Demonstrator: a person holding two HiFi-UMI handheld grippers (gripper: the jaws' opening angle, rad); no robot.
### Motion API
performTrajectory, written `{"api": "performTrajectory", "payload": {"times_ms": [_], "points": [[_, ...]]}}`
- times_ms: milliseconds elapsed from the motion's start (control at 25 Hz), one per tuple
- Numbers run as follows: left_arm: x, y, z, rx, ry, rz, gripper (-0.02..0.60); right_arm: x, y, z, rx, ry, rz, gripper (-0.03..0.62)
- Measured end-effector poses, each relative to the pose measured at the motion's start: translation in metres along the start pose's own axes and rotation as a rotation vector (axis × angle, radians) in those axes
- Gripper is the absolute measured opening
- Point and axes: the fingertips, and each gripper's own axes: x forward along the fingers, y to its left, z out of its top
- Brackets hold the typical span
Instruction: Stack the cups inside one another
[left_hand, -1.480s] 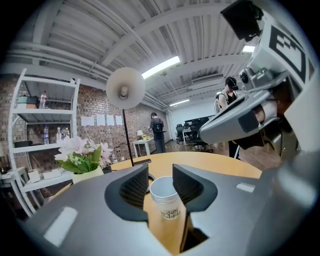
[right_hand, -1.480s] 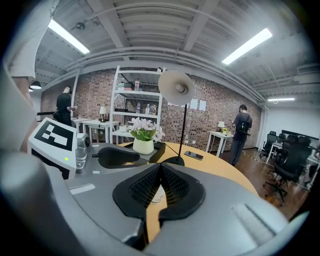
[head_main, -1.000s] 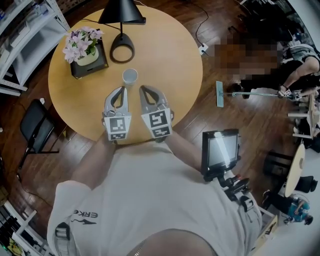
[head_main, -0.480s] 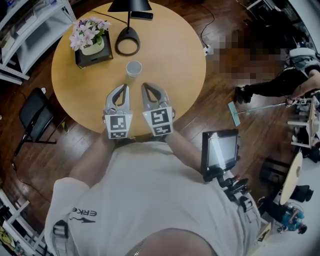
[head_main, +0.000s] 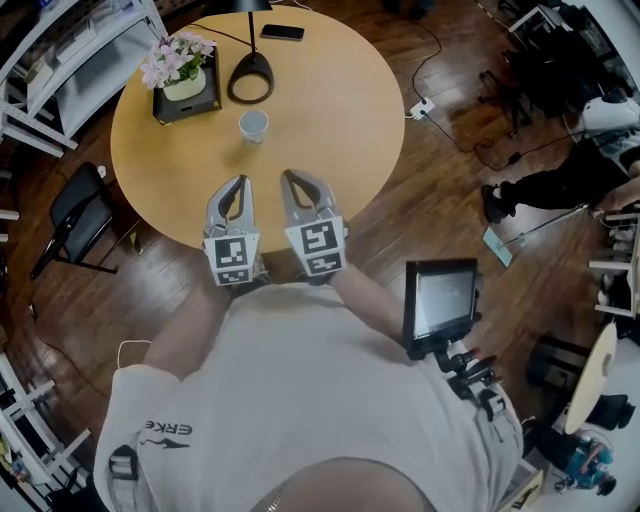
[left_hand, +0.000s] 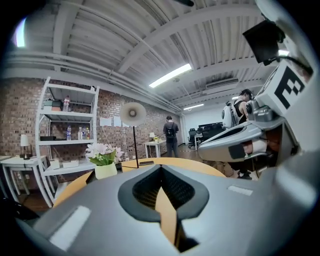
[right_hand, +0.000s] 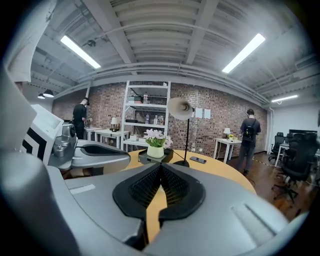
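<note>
The white cylindrical cup stands upright, open mouth upward, on the far half of the round wooden tabletop.

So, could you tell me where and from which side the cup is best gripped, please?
Probably by the rim of the cup, one jaw inside, coming from the near side: it stands upright, mouth open, and the lamp and flowers stand close behind it.

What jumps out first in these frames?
The left claw and right claw, both shut and empty, hover side by side over the near edge of the round wooden table. A lone white cup stands beyond them, with potted flowers and a black lamp at the far rim.
</note>
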Motion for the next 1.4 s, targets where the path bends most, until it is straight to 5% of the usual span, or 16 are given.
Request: {"api": "performTrajectory", "payload": {"times_ms": [520, 1400], "points": [[-0.081, -0.031, 0.001, -0.01, 0.013, 0.128, 0.002, -0.062, 0.021, -0.01, 0.012, -0.052, 0.104, 0.014], [-0.091, -0.023, 0.019, -0.013, -0.039, 0.038, 0.002, -0.082, 0.025, 0.013, -0.006, -0.065, 0.015, 0.014]]}}
